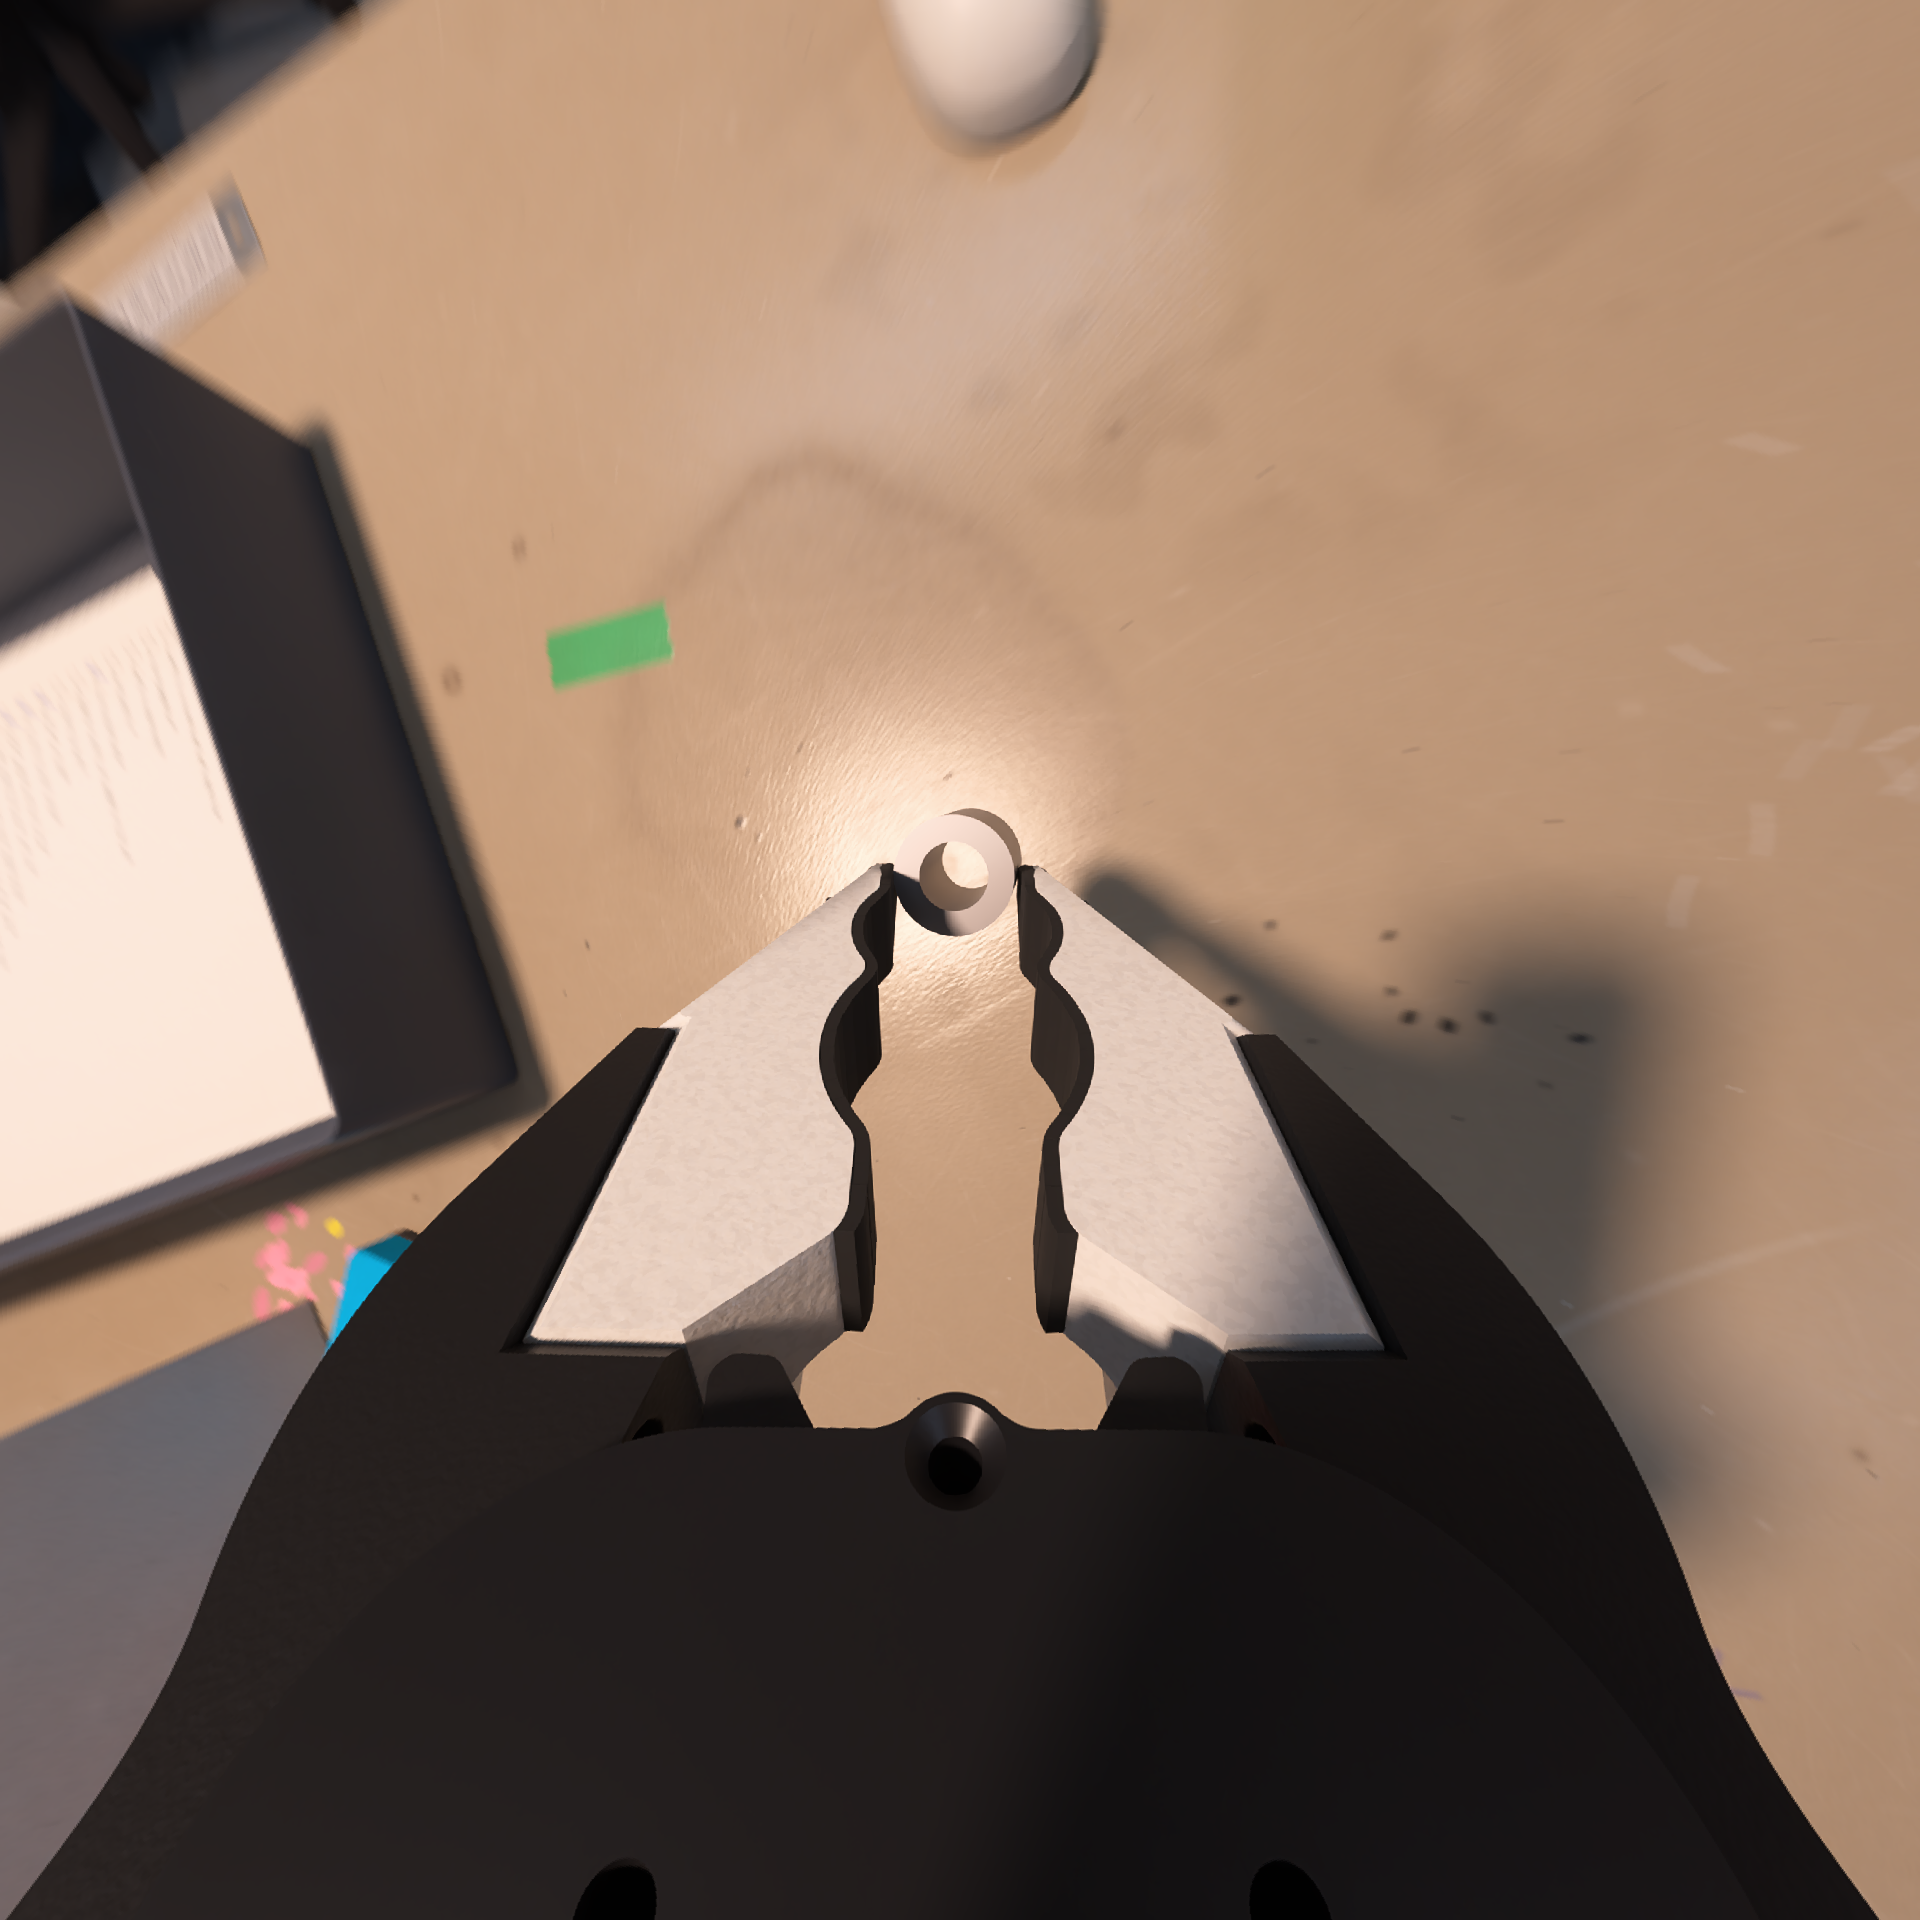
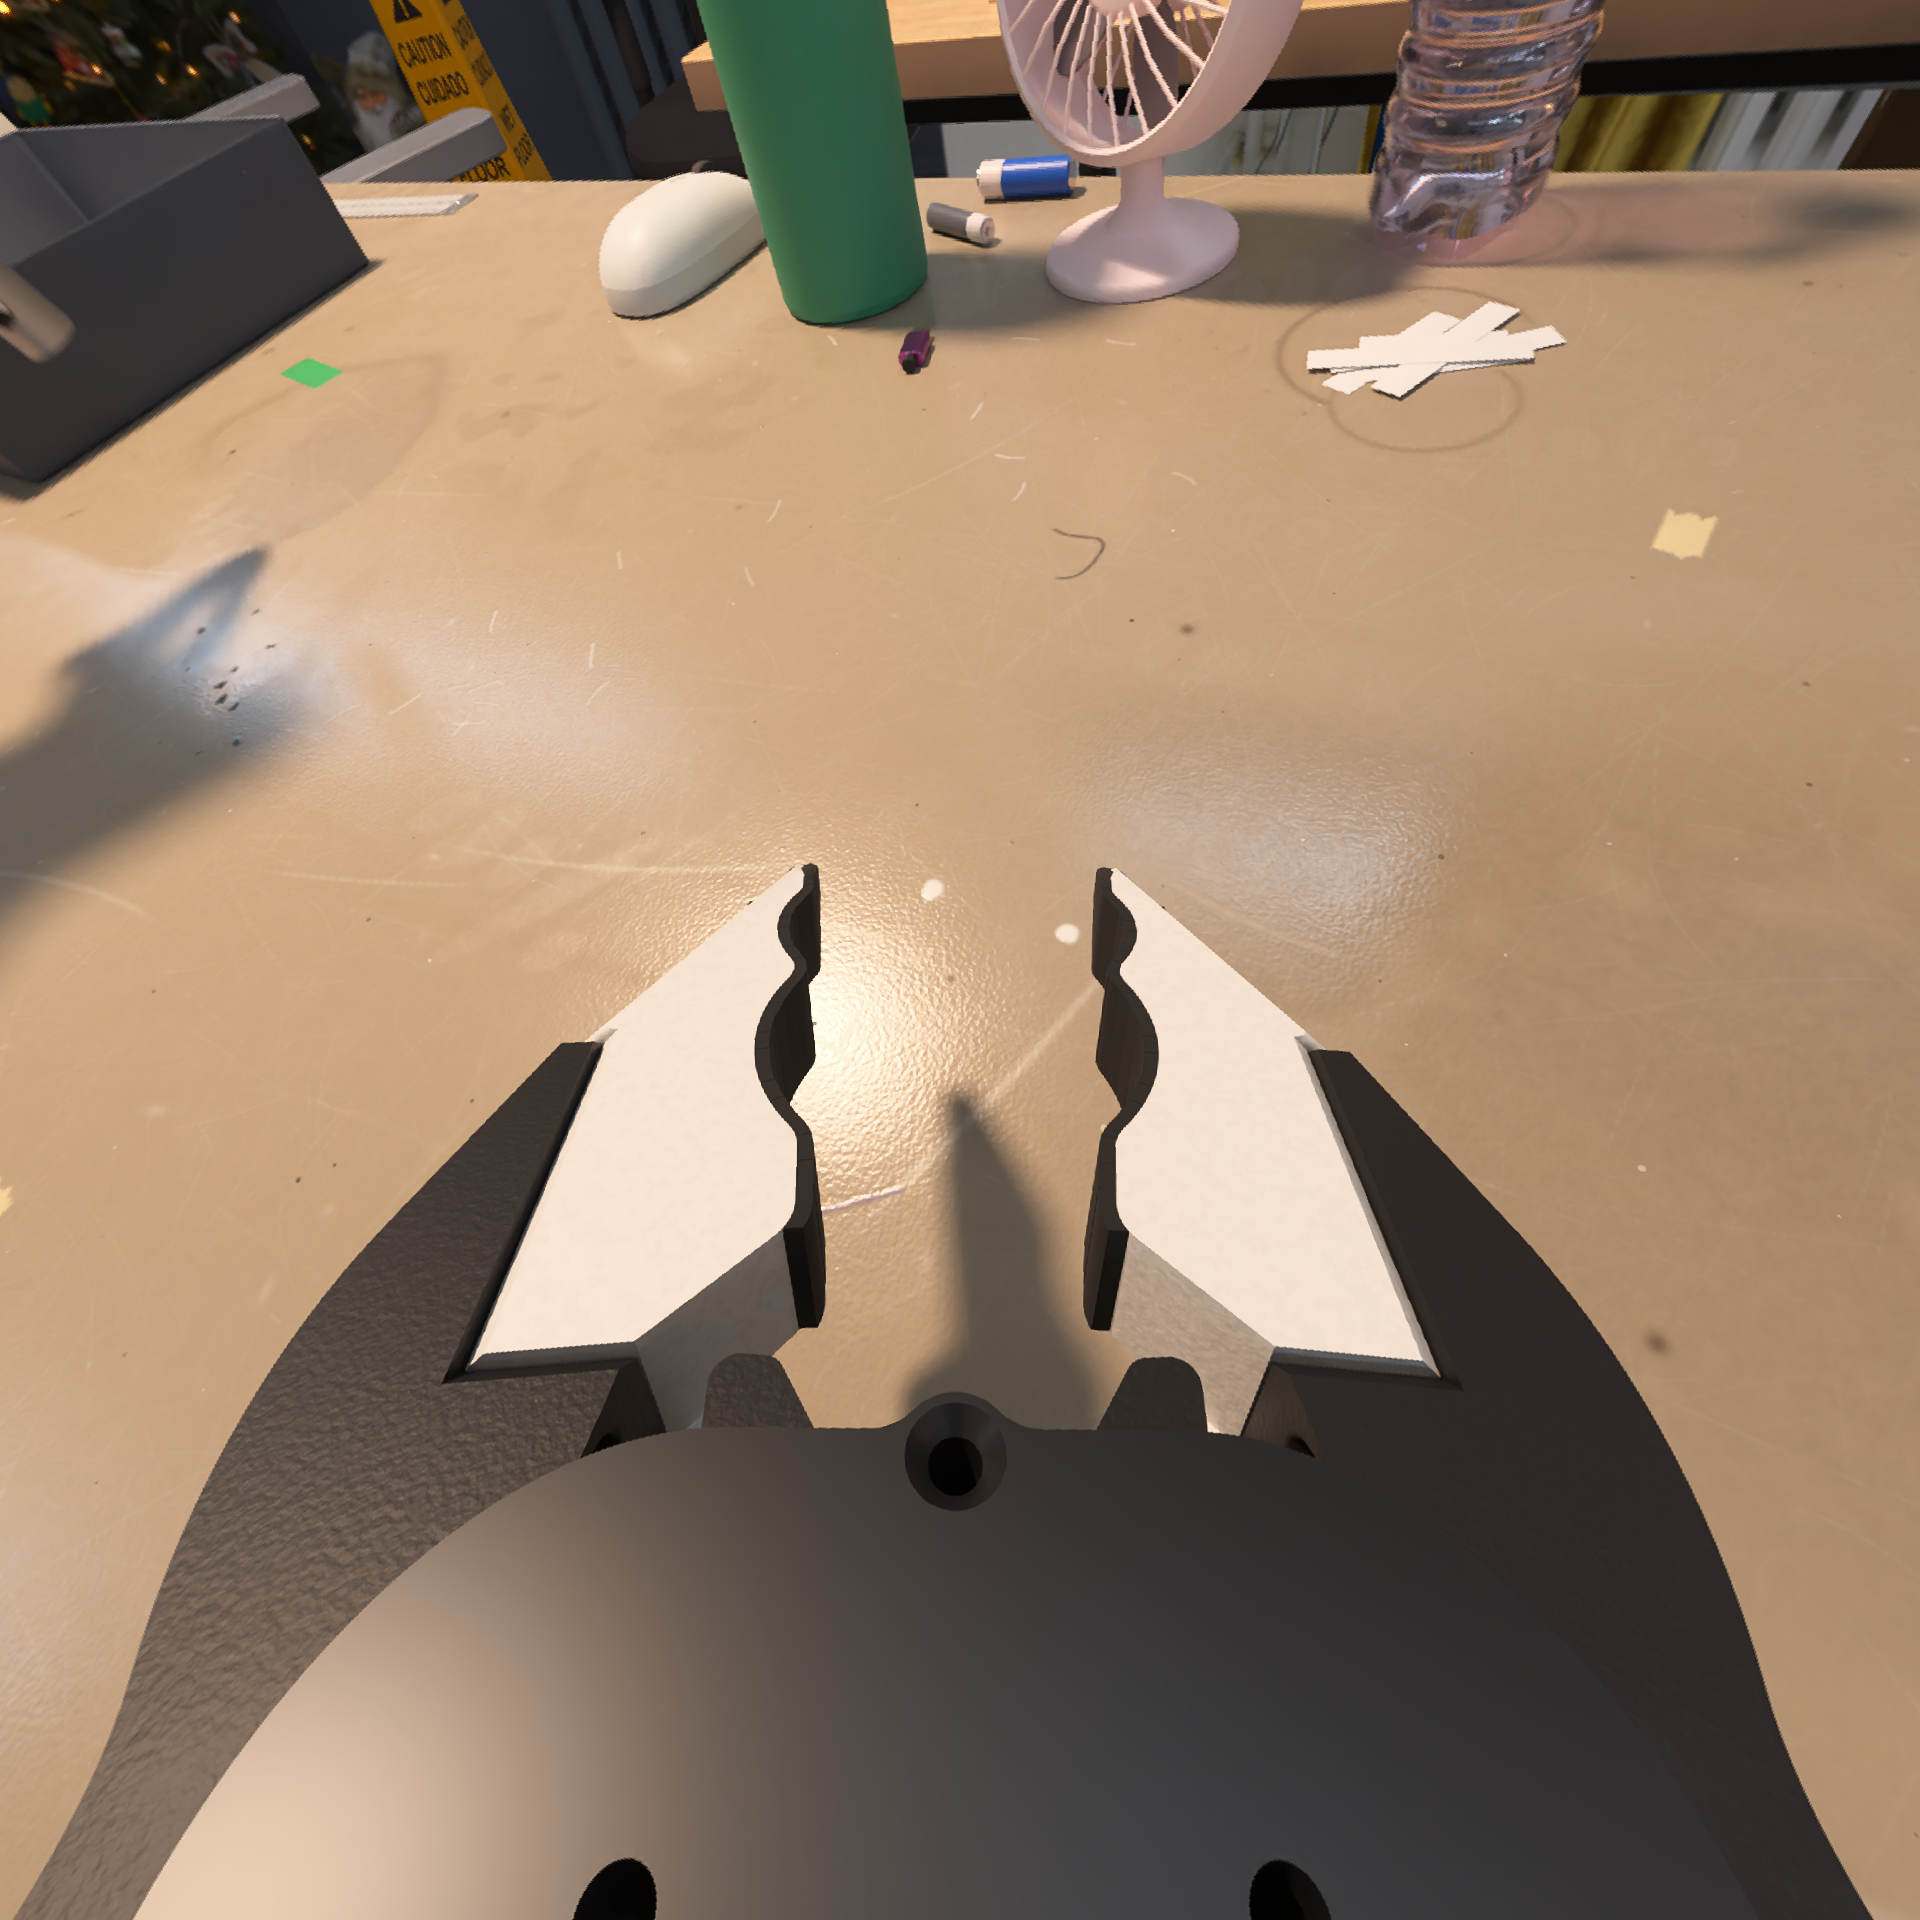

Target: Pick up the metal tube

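In the left wrist view the metal tube (image 1: 961, 871) is a short pale cylinder seen end-on, with its bore showing. My left gripper (image 1: 954, 875) is shut on it, with both fingertips touching its sides, above the tan table (image 1: 1351, 520). A grey metal cylinder (image 2: 31, 322) at the left edge of the right wrist view looks like the same tube. The left gripper itself is out of that view. My right gripper (image 2: 956, 883) is open and empty, low over the table (image 2: 935, 675).
A grey tray (image 1: 312, 727) holding a paper sheet lies to the left (image 2: 177, 260). A white mouse (image 2: 675, 244), a green bottle (image 2: 821, 156), a pink fan (image 2: 1143, 135), a plastic bottle (image 2: 1475, 114) and paper strips (image 2: 1434, 348) stand at the back. Green tape (image 1: 608, 644) is on the table.
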Controlling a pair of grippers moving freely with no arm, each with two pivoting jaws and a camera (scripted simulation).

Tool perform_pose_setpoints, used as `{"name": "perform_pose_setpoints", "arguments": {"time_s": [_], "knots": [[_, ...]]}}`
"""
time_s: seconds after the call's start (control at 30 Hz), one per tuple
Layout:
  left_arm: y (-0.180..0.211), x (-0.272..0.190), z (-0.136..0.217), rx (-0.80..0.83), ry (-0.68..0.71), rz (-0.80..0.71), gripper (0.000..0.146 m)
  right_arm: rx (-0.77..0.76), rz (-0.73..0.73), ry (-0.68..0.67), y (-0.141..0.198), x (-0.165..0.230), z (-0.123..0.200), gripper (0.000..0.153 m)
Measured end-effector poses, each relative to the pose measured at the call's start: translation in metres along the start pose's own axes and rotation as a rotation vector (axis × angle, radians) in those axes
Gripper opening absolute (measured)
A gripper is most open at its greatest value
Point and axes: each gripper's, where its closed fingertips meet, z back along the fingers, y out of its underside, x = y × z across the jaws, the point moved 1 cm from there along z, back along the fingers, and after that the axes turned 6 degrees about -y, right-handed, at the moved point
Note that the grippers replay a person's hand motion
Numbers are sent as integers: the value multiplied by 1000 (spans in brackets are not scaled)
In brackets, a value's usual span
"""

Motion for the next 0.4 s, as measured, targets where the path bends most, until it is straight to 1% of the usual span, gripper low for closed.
{"name": "perform_pose_setpoints", "arguments": {"time_s": [0.1, 0.17, 0.23, 0.3, 0.37, 0.4], "knots": [[-32, -33, 43, -139, 30, -92, 23, -10, -5, -17, -1, 1, 1, 52], [-54, -77, 70, -247, 115, -182, 23, -37, 16, -25, -6, 0, 4, 50], [-65, -136, 85, -309, 235, -301, 23, -65, 78, -25, -14, 1, 11, 47], [-63, -196, 86, -314, 328, -444, 23, -106, 155, -54, -27, 10, 21, 44], [-53, -253, 74, -290, 384, -603, 23, -147, 249, -111, -37, 25, 33, 44], [-48, -273, 68, -294, 397, -661, 23, -155, 299, -140, -38, 31, 37, 44]]}}
